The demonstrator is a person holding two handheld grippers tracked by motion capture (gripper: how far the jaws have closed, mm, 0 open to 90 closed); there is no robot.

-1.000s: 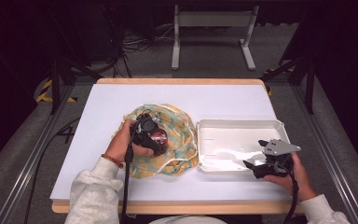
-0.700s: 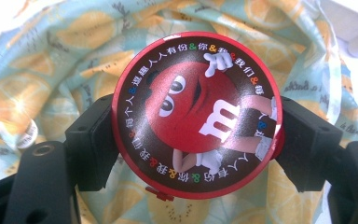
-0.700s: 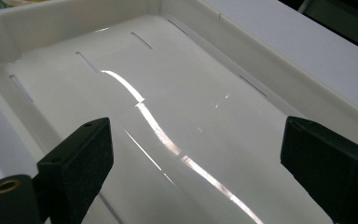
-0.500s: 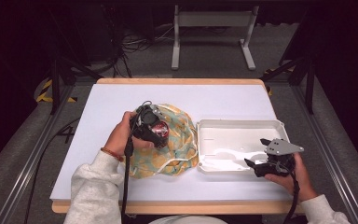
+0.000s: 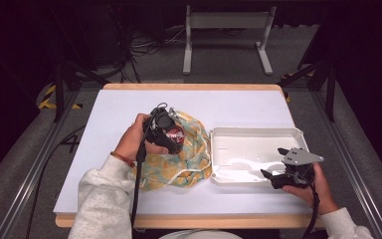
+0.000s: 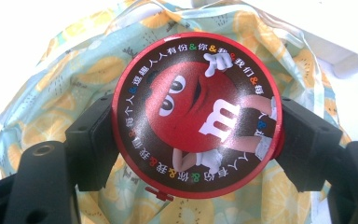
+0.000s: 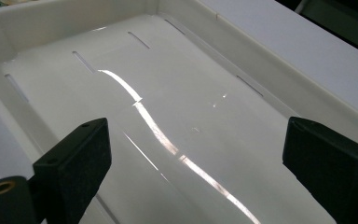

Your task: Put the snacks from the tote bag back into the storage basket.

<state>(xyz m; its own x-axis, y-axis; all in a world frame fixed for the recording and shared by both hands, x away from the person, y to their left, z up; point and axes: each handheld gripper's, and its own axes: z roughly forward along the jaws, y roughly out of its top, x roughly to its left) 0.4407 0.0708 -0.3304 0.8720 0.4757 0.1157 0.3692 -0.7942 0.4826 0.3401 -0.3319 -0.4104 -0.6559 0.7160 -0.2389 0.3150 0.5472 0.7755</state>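
At about nine o'clock on the white counter, the left gripper hangs over a lemon-print cloth bag, its fingers pinching a round red candy tin by opposite edges, lid facing the camera; it looks lifted clear of the bag, probably for carrying across. Just beside the bag, toward three o'clock, a white tray lies empty. The right gripper rests at the tray's near rim, fingers spread wide around nothing, seemingly steadying or waiting.
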